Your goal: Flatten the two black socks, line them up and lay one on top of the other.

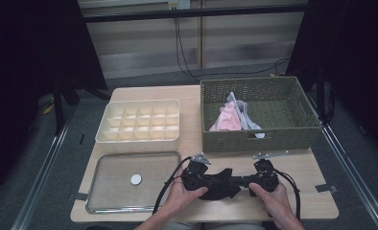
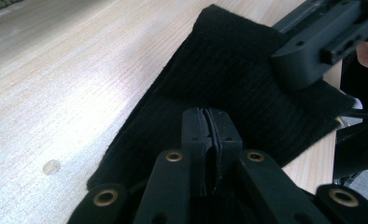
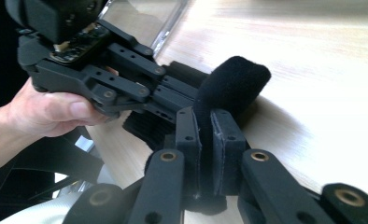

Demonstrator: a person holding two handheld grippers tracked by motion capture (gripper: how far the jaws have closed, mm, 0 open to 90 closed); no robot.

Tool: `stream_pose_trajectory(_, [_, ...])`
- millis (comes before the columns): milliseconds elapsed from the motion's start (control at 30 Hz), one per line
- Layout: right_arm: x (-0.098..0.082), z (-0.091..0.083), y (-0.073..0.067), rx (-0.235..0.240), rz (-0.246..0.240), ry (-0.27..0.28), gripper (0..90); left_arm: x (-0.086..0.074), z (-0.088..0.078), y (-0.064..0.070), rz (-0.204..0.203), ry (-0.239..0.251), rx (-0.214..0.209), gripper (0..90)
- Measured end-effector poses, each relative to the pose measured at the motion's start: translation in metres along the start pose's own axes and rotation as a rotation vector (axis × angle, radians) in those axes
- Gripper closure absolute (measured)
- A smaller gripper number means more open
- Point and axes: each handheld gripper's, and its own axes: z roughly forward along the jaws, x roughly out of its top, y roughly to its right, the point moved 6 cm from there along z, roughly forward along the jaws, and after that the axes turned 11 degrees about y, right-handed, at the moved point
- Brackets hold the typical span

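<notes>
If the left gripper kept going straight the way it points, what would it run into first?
Probably the right gripper, which faces it closely across the black cloth that both are shut on, though depth is hard to judge.

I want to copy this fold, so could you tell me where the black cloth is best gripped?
Grip the black cloth at its two opposite ends, coming level from either side. It lies long and flat across the table's near edge, and both ends stick out.

Wicker basket [image 1: 259, 139] holding pink and grey cloths [image 1: 232, 117], cream divider tray [image 1: 139, 122], clear lid [image 1: 115, 184] with 1 white disc [image 1: 135, 179].
</notes>
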Motion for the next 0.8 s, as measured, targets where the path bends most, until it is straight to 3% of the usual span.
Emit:
stream_pose_trajectory(100, [0.002,0.001,-0.004,0.016,-0.010,-0.001,83.1,0.000,0.001,-0.001,-0.030,0.011,-0.021,86.0])
stream_pose_trajectory(267, [0.004,0.000,-0.005,0.026,-0.006,0.002,83.3,0.001,0.002,0.002,-0.034,0.014,-0.013,85.1])
stream_pose_trajectory(367, [0.004,-0.001,-0.002,0.014,-0.008,-0.004,83.3,0.004,-0.003,0.001,-0.057,0.030,-0.049,73.6])
stream_pose_trajectory(433, [0.004,-0.005,0.002,-0.003,-0.007,-0.005,83.4,0.006,-0.009,0.002,-0.046,0.035,-0.061,67.7])
stream_pose_trajectory(633, [0.006,-0.014,0.008,-0.010,-0.003,0.008,83.4,0.018,-0.035,-0.007,-0.045,0.092,-0.021,58.6])
stream_pose_trajectory(733, [0.005,-0.017,0.011,-0.023,-0.007,0.003,83.4,0.014,-0.039,-0.021,-0.079,0.090,0.014,55.1])
stream_pose_trajectory(800, [0.005,-0.019,0.014,-0.033,-0.008,0.006,83.4,0.010,-0.037,-0.027,-0.114,0.081,0.011,52.5])
